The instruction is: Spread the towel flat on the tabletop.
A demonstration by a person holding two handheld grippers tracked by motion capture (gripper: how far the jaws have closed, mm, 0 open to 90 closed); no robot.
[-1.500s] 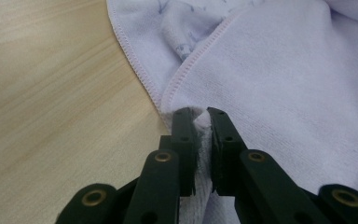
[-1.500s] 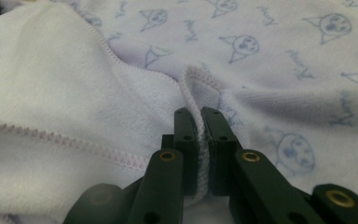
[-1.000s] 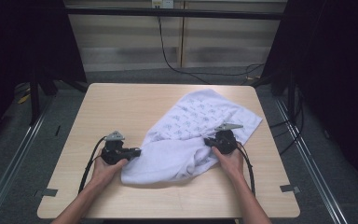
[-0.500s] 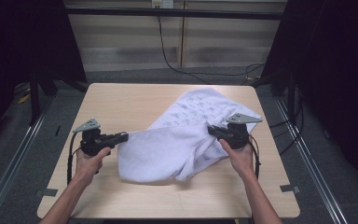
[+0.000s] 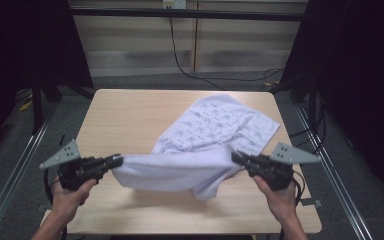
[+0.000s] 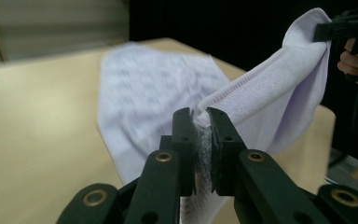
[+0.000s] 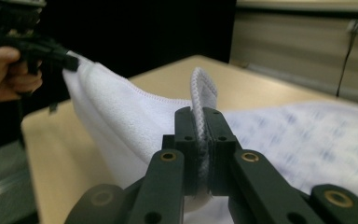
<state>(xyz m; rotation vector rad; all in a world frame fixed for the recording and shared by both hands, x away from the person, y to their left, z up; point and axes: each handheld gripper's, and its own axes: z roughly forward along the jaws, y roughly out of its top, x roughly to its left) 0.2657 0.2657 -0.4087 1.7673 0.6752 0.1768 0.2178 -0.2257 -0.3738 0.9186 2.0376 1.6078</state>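
A white towel (image 5: 215,135) with a small blue print lies partly on the wooden table (image 5: 130,115); its near edge is lifted and stretched between both grippers. My left gripper (image 5: 117,161) is shut on the towel's left corner (image 6: 204,120), raised above the table's front left. At the front right my right gripper (image 5: 236,156) is shut on the other corner (image 7: 201,93). The far half of the towel (image 7: 307,135) rests flat on the table. The other hand's gripper (image 6: 340,25) holds the taut hem in the left gripper view, and likewise the opposite gripper (image 7: 37,46) in the right gripper view.
The table stands on a grey floor with metal rails (image 5: 10,175) along both sides. A black cable (image 5: 190,65) trails across the floor behind the table. Dark curtains (image 5: 355,75) close in left and right. Bare tabletop lies at the far left.
Both grippers have moved apart and toward the table's front, lifting the towel's near edge and pulling it taut between them. The bunched front of the towel has spread out.
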